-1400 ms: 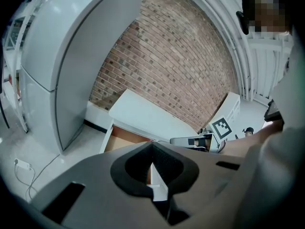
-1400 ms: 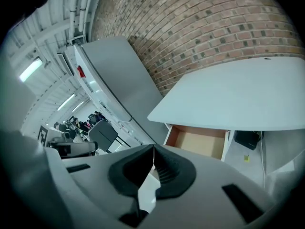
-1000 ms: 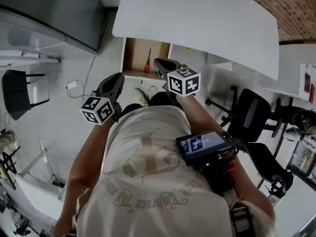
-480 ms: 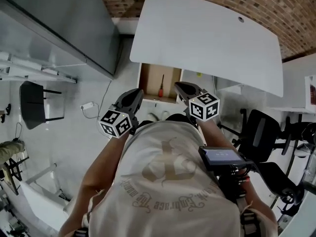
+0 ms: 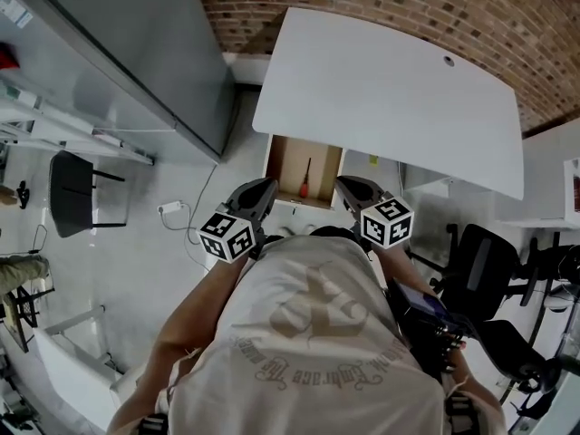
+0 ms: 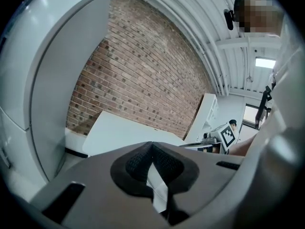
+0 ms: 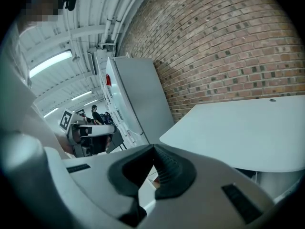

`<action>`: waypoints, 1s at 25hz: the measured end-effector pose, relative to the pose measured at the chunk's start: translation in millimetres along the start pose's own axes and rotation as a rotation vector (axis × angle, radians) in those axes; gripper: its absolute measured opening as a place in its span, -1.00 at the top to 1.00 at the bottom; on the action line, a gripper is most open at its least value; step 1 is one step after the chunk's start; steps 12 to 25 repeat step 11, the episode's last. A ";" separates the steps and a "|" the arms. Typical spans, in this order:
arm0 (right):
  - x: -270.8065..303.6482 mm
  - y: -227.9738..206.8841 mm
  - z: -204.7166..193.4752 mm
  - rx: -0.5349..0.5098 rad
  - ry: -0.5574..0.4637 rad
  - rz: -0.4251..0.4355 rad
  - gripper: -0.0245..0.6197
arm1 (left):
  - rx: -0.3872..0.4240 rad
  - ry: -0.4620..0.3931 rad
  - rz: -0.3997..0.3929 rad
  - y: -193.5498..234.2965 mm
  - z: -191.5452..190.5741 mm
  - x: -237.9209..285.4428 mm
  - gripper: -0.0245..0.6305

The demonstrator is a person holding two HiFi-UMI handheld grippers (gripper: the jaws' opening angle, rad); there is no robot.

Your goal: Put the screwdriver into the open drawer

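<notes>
The screwdriver (image 5: 305,179), red-handled, lies inside the open wooden drawer (image 5: 288,163) under the white desk (image 5: 390,89). My left gripper (image 5: 265,186) hangs just in front of the drawer's left corner, and my right gripper (image 5: 345,183) in front of its right corner. Both sit above the floor and hold nothing. In the left gripper view the left gripper (image 6: 152,147) has its pads meeting at the tip, shut and empty. The right gripper (image 7: 153,149) is shut the same way in its own view. Neither gripper touches the screwdriver or the drawer.
A tall grey cabinet (image 5: 136,53) stands left of the desk, against a brick wall (image 5: 408,16). On the floor are a black chair (image 5: 72,193) at left, a white plug with cable (image 5: 172,208), and an office chair (image 5: 480,261) at right.
Both grippers have risen, still shut and empty. The head view has drawn back and up, showing more desk and brick wall. The screwdriver has stayed in the drawer.
</notes>
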State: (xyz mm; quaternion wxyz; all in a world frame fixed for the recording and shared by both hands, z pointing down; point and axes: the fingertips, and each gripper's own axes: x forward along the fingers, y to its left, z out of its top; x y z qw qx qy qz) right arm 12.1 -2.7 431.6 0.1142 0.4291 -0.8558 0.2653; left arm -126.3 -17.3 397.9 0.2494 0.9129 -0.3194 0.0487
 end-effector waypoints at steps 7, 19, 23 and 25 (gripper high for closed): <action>3.0 -4.1 4.0 0.008 -0.003 0.025 0.85 | 0.036 0.015 0.019 -6.9 3.9 -0.7 0.87; 2.8 -6.9 4.6 0.007 0.006 0.049 0.85 | 0.043 0.027 0.030 -16.0 2.4 4.3 0.87; 2.8 -6.9 4.6 0.007 0.006 0.049 0.85 | 0.043 0.027 0.030 -16.0 2.4 4.3 0.87; 2.8 -6.9 4.6 0.007 0.006 0.049 0.85 | 0.043 0.027 0.030 -16.0 2.4 4.3 0.87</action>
